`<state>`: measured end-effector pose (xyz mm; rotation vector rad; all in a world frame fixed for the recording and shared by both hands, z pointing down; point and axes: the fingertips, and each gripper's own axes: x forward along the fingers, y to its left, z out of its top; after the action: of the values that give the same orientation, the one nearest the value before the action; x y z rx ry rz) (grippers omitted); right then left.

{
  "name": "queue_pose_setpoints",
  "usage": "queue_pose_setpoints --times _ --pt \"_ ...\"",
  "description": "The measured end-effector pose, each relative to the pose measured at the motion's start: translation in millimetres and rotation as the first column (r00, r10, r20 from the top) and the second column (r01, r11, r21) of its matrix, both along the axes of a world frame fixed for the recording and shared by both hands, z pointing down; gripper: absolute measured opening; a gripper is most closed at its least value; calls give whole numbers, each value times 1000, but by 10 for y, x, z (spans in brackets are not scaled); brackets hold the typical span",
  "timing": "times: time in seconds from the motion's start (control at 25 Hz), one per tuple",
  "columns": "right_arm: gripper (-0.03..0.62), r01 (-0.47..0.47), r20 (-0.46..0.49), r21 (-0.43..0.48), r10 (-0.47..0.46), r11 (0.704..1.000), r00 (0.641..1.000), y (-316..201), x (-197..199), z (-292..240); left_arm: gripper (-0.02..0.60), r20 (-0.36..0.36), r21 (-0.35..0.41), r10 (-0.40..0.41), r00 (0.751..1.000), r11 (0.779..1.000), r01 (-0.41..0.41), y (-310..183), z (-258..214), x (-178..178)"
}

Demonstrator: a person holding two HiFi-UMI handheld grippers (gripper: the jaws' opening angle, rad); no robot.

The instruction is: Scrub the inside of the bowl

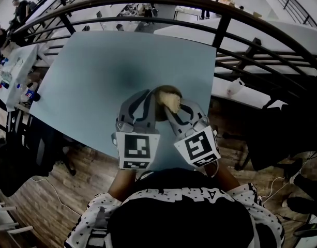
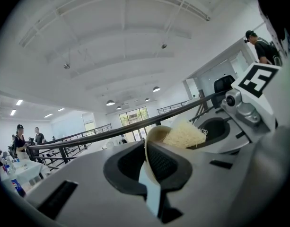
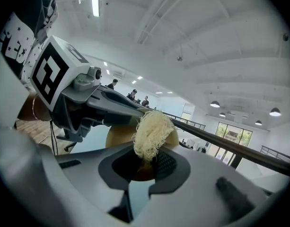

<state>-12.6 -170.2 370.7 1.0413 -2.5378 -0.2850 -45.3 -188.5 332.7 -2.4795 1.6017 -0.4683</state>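
L tongs (image 2: 153,167) clamped on bowl (image 2: 151,137) rim, pale fibrous scrubber (image 2: 185,135) just beside.

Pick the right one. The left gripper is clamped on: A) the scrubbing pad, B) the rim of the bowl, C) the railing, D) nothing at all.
B: its own view shows the left gripper with its jaws closed on the rim of the bowl, while the scrubbing pad sits in the right gripper.
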Motion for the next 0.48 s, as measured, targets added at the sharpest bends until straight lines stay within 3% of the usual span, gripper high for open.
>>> queue_pose_setpoints --times 0.48 --pt "58 14 -33 -50 -16 999 999 73 -59 197 26 -4 1 -9 1000 1000 9 -17 -12 -32"
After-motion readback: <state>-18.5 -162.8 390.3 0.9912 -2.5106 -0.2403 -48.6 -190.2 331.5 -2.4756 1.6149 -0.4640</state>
